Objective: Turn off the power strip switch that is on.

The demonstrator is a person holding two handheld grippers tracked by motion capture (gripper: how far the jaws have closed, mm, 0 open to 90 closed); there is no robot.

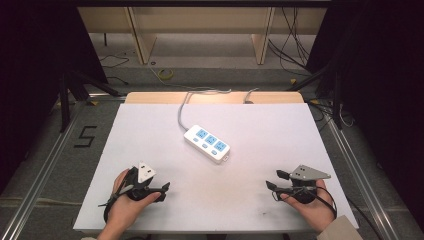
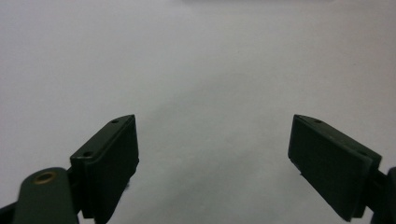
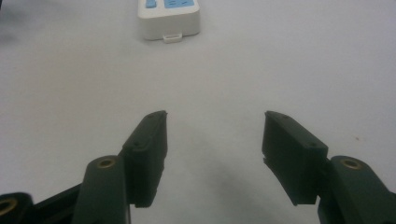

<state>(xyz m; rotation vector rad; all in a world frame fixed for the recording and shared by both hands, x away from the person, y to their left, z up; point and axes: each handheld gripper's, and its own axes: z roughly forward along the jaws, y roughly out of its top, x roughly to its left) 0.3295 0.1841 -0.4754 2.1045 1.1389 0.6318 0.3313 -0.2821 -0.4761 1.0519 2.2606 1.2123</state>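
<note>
A white tabletop (image 1: 150,130) sits on a wooden board (image 1: 150,97) whose strip shows along the far edge. Grey floor (image 1: 45,150) surrounds it, with a black "5" (image 1: 85,136) marked left of the tabletop and metal rails (image 1: 40,172) along both sides. Beyond stand pale wooden legs (image 1: 141,35), loose cables (image 1: 295,45) and dark curtains (image 1: 35,50).

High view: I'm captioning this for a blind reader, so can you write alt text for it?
A white power strip with three blue sockets lies near the middle of a white table, its cord running to the far edge. At the near edge, the left gripper and right gripper rest open, both empty.
</note>
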